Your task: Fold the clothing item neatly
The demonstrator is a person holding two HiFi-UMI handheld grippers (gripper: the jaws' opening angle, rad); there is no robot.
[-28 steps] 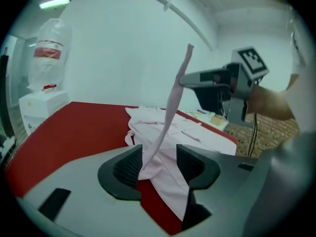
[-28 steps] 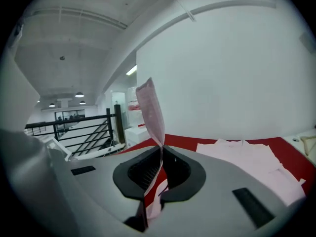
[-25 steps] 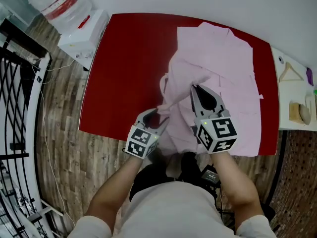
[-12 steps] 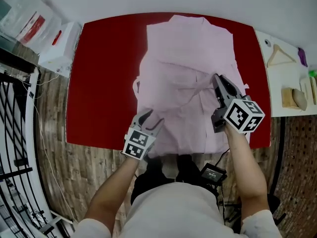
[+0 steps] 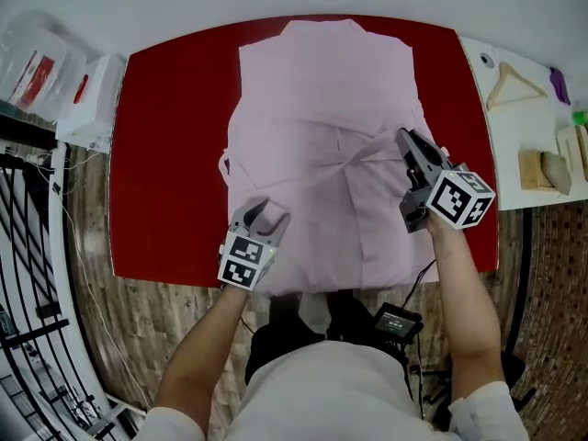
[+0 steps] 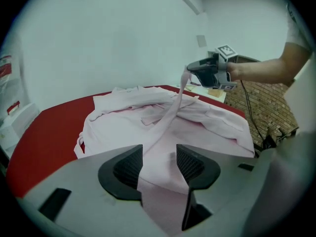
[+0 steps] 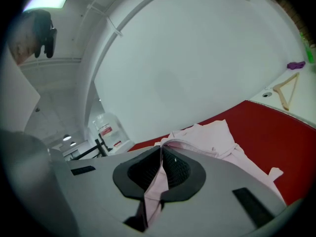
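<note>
Pink shirt (image 5: 317,108) is spread on the red bench (image 5: 165,154), its near hem lying between the parted jaws of the left gripper (image 5: 265,212), while a fold is pinched and lifted by the closed jaws of the right gripper (image 5: 405,141).

This looks like a bare indoor workroom. Left of the red table (image 5: 175,154) stand a water jug (image 5: 29,58) and a black railing (image 5: 26,196). To its right, a wooden hanger (image 5: 500,86) lies on a white counter (image 5: 528,141).
</note>
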